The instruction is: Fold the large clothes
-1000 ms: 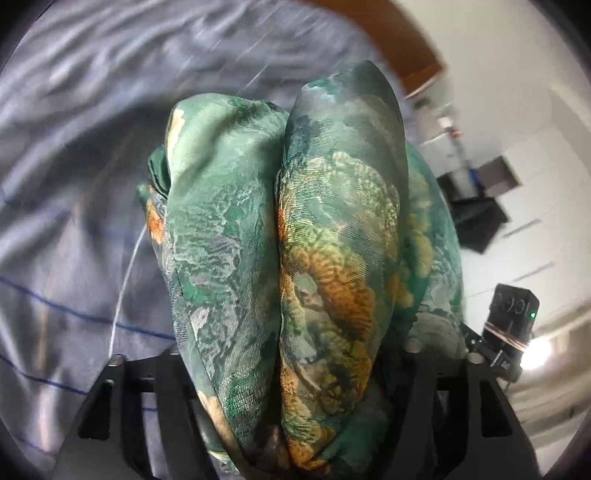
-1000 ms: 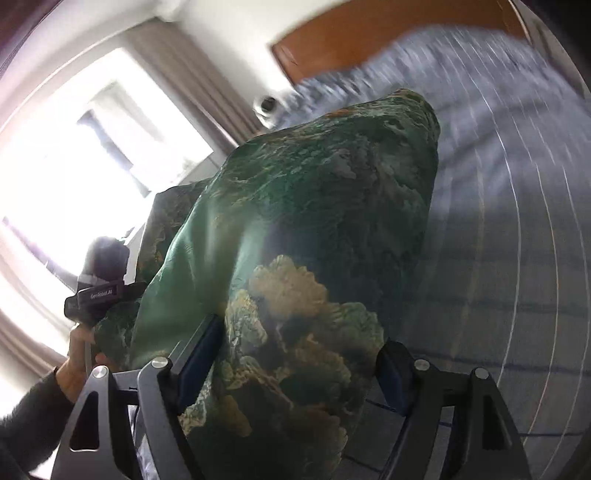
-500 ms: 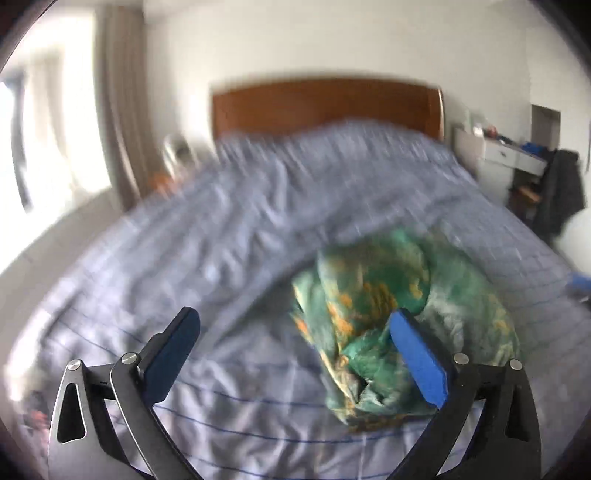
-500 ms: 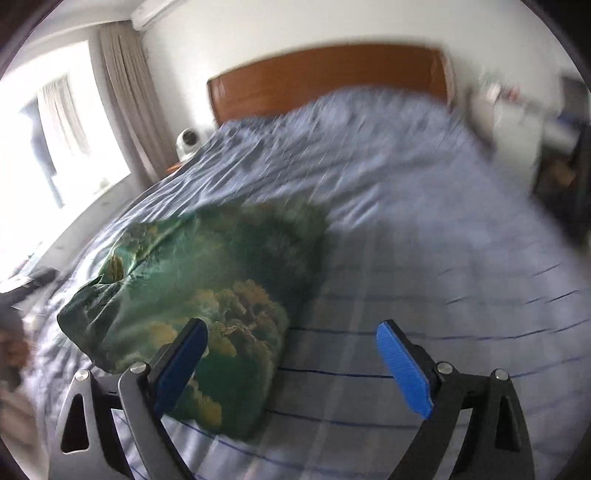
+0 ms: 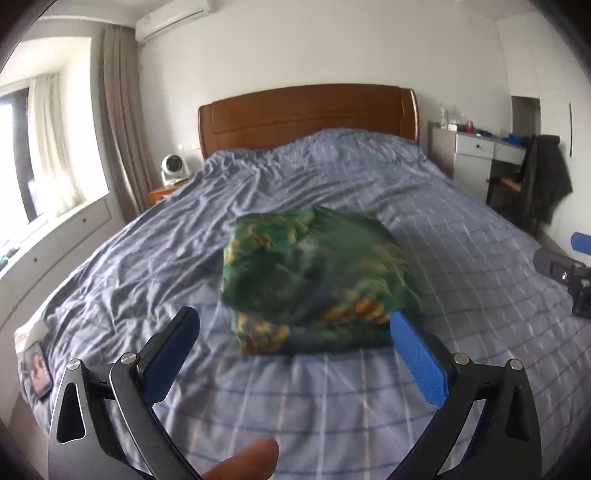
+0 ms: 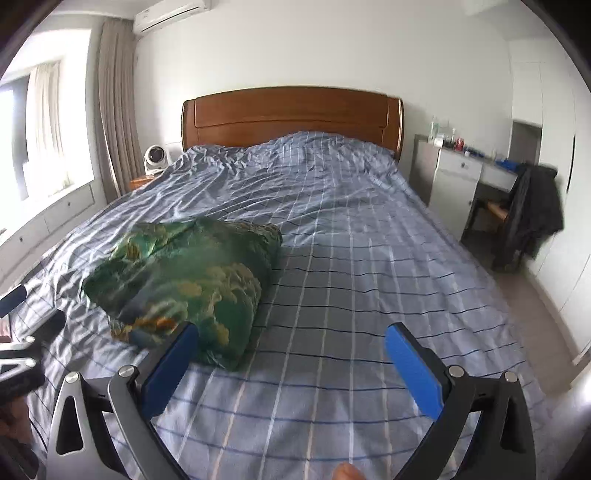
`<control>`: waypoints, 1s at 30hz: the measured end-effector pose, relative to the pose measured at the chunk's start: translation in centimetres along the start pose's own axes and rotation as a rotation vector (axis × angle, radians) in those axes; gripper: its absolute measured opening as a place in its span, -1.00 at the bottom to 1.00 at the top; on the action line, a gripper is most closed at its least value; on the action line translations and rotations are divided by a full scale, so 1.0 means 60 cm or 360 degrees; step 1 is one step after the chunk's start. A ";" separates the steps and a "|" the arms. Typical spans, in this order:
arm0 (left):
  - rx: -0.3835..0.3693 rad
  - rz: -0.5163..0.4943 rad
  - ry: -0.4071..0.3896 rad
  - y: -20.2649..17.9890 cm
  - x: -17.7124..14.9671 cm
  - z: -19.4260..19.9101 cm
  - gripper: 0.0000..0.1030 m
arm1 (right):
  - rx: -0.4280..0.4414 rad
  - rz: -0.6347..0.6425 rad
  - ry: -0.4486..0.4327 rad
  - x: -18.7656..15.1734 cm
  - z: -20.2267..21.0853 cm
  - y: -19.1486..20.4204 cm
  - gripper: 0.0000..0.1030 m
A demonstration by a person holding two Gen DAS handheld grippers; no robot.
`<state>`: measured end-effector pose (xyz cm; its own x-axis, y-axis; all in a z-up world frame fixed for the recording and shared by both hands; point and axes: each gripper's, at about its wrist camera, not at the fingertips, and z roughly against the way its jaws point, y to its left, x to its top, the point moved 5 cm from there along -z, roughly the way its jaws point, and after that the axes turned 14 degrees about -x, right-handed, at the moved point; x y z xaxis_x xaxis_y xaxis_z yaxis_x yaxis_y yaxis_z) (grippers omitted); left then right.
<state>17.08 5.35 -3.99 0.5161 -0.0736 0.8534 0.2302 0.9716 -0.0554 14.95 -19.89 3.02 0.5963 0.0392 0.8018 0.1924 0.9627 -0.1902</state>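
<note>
Two grippers: both in view, both empty, both drawn back from the bundle.
Left gripper (image 5: 293, 325): blue-padded fingers (image 5: 419, 363) spread wide, released; nothing lies between them. A fingertip of the holding hand shows at the bottom edge.
Right gripper (image 6: 291, 338): blue-padded fingers (image 6: 413, 363) likewise spread; its jaws have just been opening, and the gap frames only bedding.
Garment: green silky cloth with orange and yellow floral print (image 5: 314, 280), lying as a thick, roughly rectangular bundle near the foot-end middle of the bed. In the right wrist view it sits left of the gripper, its near corner just behind the left finger.
Bed: blue checked duvet cover (image 6: 369, 258), creased, with a brown wooden headboard (image 6: 291, 114) behind.
Step in hand: judged as release after the last fold; the bundle rests free of both grippers.
Progress: appears at or near completion; layered edges show along the near side.
Next move: if any, a light press or squaring of the loose near edge, approaching from above with the fingers wide.
Risk: slippery cloth may slump or unfold if nudged sideways.
Writing: none legible; the white wall air conditioner (image 6: 171, 13) bears no readable brand. A phone (image 5: 37, 369) lies at the bed's left edge, its screen showing no readable writing.
</note>
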 end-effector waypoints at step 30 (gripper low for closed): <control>0.0122 0.0096 0.0253 -0.051 -0.035 0.028 0.99 | 0.0004 0.0123 0.0083 -0.072 0.082 0.021 1.00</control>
<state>13.91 2.89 -4.77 0.6523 -0.0434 0.7567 0.1342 0.9892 -0.0590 8.79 -17.50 2.09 0.6492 0.0993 0.7541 0.1426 0.9580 -0.2489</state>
